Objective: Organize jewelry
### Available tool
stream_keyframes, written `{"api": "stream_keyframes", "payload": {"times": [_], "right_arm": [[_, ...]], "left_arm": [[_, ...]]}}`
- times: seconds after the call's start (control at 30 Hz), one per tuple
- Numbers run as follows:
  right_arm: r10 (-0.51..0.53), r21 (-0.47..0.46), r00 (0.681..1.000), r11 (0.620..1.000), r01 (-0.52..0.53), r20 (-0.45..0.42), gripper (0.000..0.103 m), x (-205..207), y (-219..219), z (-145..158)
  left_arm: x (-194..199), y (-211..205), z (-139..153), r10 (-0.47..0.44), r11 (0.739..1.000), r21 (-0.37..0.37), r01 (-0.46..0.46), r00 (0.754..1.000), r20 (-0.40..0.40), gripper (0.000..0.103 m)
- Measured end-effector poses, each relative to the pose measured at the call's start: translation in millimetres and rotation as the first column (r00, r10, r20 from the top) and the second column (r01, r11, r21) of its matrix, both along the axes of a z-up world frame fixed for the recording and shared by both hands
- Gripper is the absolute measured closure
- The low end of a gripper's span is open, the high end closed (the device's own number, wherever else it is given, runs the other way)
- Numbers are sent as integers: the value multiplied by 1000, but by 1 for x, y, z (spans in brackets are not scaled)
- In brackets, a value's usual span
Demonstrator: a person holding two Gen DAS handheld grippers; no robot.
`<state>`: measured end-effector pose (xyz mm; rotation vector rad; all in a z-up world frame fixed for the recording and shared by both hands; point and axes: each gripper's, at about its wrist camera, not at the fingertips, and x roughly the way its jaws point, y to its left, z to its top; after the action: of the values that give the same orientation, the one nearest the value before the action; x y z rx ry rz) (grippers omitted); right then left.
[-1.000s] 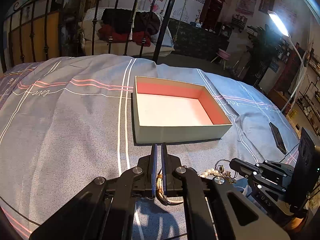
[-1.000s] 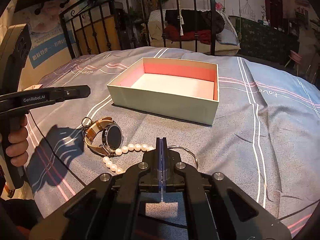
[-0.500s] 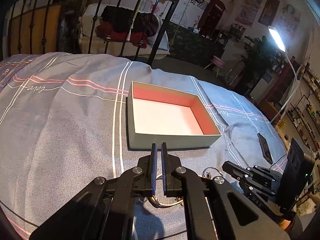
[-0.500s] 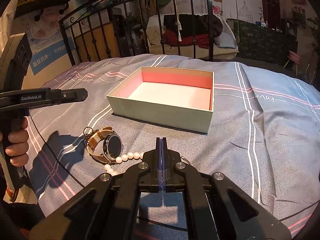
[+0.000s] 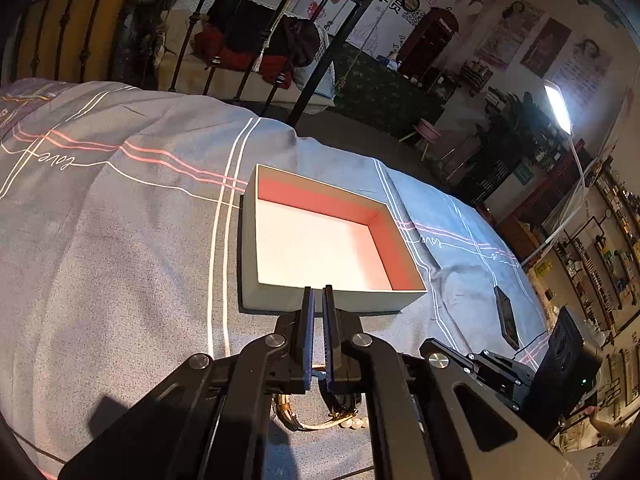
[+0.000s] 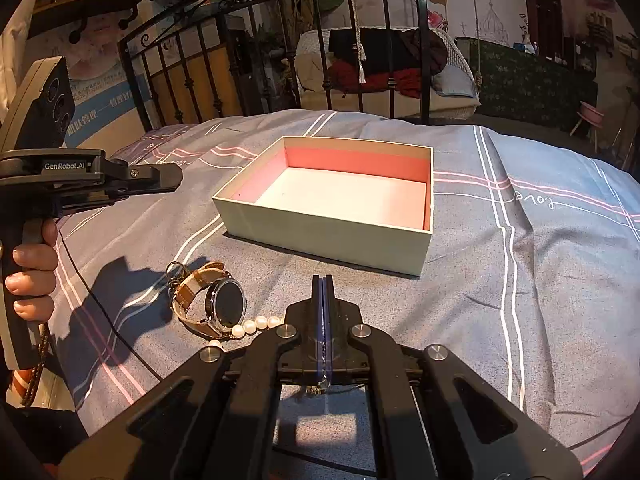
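Quick update from the bed. Both my grippers were shut and empty-handed as far as I could tell. The left gripper (image 5: 316, 292) had its jaws pulled in to a thin slit with nothing in it. The right gripper (image 6: 322, 278) had its pads pressed flat together. There was a tiny gold bit low behind them, but I couldn't tell if it was pinched or just lying underneath.

The only real change over the last second was that my left wrist rolled. The box (image 6: 320, 236) had looked square-on from that side before, and it now sat tilted, with my left tips lined up over its near wall. The right side barely shifted.

The box was out in the middle of the bedspread (image 6: 520, 280), open and with nothing in it. The watch (image 6: 224, 304) was lying on its strap toward the near edge of the bed, short of the box's near left corner. The pearl bracelet (image 6: 256, 325) was touching it and running under my right gripper.

So nothing was sorted yet. My guess is the roll was me lining up to open and go down for the watch.
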<state>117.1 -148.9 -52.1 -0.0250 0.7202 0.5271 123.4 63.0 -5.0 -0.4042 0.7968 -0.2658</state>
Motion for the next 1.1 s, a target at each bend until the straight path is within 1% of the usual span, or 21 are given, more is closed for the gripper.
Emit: {"api": "stream_keyframes", "payload": {"times": [0.13, 0.23, 0.27, 0.33, 0.4, 0.53, 0.67, 0.7, 0.73, 0.77, 0.8, 0.83, 0.9, 0.97, 1.0, 1.07, 1.1], "right_arm": [[-12, -22, 999, 1000, 13, 39, 102, 33, 11, 16], [-25, -33, 999, 999, 26, 32, 102, 71, 23, 24], [-32, -53, 999, 998, 34, 29, 102, 82, 28, 24], [-37, -94, 999, 995, 39, 24, 102, 102, 38, 23], [-46, -110, 999, 993, 47, 6, 102, 118, 43, 18], [-52, -137, 999, 989, 51, 0, 102, 129, 48, 10], [-52, -126, 999, 991, 50, -10, 101, 128, 46, 6], [-54, -121, 998, 991, 52, -12, 100, 127, 45, 6], [-54, -117, 998, 992, 53, -11, 92, 126, 43, 7], [-57, -114, 998, 992, 56, -6, 66, 123, 42, 8], [-60, -109, 998, 992, 60, 2, 49, 119, 40, 10], [-66, -104, 998, 992, 68, 23, 28, 113, 37, 14], [-68, -108, 996, 991, 74, 61, 28, 98, 34, 20], [-66, -103, 995, 992, 73, 71, 28, 83, 28, 23], [-66, -100, 995, 992, 73, 73, 28, 74, 25, 23], [-73, -93, 995, 993, 79, 69, 26, 56, 16, 20], [-79, -86, 995, 993, 84, 61, 25, 48, 11, 17]], "left_arm": [[28, -18, 4, -29, 998, 50, 29, 1000, 7, 99], [55, -31, -1, -33, 995, 93, 35, 999, -18, 99], [64, -33, -4, -26, 993, 114, 29, 999, -32, 99], [78, -36, -11, -10, 990, 142, 18, 998, -58, 99], [90, -35, -18, 7, 988, 156, 6, 996, -84, 99], [103, -32, -28, 25, 983, 183, -4, 993, -115, 99], [102, -29, -30, 13, 982, 190, 12, 992, -129, 98], [100, -28, -29, 13, 981, 193, 12, 992, -127, 94], [96, -28, -26, 15, 980, 198, 9, 993, -116, 88], [91, -27, -23, 20, 977, 211, 2, 995, -100, 62], [84, -26, -18, 27, 974, 228, -9, 997, -76, 36], [75, -25, -12, 36, 968, 249, -24, 998, -44, 30], [58, -24, -3, 33, 960, 279, -31, 999, -4, 22], [39, -20, 1, 38, 953, 300, -40, 999, 13, 16], [30, -17, 1, 42, 952, 302, -46, 999, 20, 11], [14, -11, -3, 58, 950, 307, -59, 998, 12, 7], [6, -8, -7, 60, 952, 300, -60, 998, 8, 7]]}}
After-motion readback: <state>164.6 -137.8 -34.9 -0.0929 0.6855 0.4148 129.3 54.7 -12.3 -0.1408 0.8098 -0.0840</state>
